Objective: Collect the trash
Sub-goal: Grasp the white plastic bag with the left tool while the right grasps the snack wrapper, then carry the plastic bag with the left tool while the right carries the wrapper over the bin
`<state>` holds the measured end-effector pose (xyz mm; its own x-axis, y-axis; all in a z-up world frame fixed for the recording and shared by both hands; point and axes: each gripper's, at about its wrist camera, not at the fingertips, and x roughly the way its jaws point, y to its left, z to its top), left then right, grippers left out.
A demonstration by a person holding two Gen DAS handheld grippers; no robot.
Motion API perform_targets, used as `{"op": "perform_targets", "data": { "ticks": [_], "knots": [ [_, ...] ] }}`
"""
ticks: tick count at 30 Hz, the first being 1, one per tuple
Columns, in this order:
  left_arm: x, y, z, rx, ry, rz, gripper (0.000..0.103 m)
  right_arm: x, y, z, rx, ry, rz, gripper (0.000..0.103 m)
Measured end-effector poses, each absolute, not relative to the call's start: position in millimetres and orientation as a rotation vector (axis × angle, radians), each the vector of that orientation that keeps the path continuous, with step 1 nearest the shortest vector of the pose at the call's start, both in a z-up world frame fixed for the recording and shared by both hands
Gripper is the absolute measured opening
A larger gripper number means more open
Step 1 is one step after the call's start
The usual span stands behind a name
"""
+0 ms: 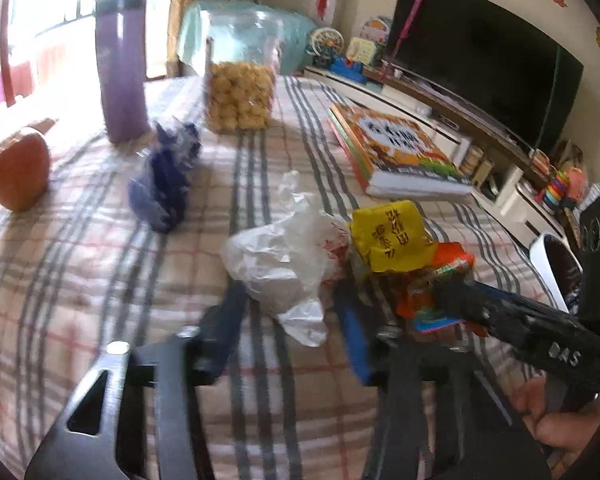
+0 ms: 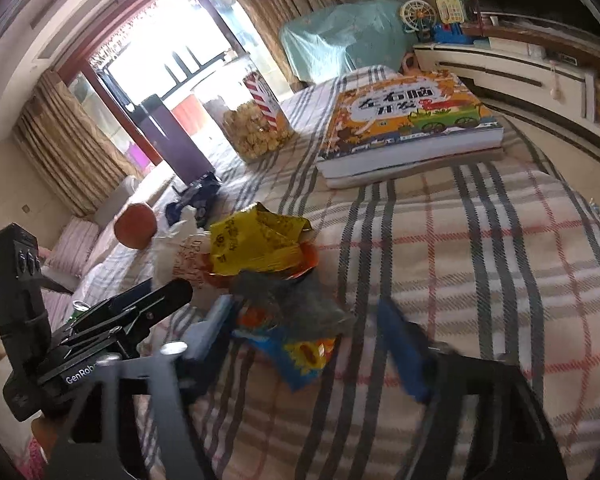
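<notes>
Two claws | left claw [image 1: 288,332] half-open astride white bag [image 1: 276,256] | right claw [image 2: 312,340] half-open astride wrappers [image 2: 292,320], grip unclear | surface [image 2: 480,264]

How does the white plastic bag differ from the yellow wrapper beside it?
The white plastic bag is translucent and puffed up; the yellow wrapper is opaque, flatter, with dark print. The bag lies left, between the left claw's fingers; the wrapper sits atop orange packaging. Both are crumpled, on the plaid cloth.

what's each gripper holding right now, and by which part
Left gripper: crumpled white plastic bag between its jaws, grip unclear. Right gripper: wrappers between jaws, unclear.
</notes>
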<state>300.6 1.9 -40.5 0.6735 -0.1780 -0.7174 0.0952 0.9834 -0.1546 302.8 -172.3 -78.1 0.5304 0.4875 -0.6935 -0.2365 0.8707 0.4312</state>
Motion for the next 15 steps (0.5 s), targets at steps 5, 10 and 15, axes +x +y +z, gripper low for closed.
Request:
{"op": "perform_targets", "data": {
  "ticks": [5,10,15],
  "knots": [
    [289,-8,-39,-0.084,0.812,-0.166,0.024,299,-177,-80,0.313,0.923,0.452,0.018],
    [267,-9,-36,-0.124,0.805,-0.183,0.021,280,-188,-75,0.329,0.914,0.457,0.000],
    [239,-14,-33,-0.146,0.795,-0.208,0.021,263,-199,-68,0.338,0.891,0.447,0.001]
  ]
}}
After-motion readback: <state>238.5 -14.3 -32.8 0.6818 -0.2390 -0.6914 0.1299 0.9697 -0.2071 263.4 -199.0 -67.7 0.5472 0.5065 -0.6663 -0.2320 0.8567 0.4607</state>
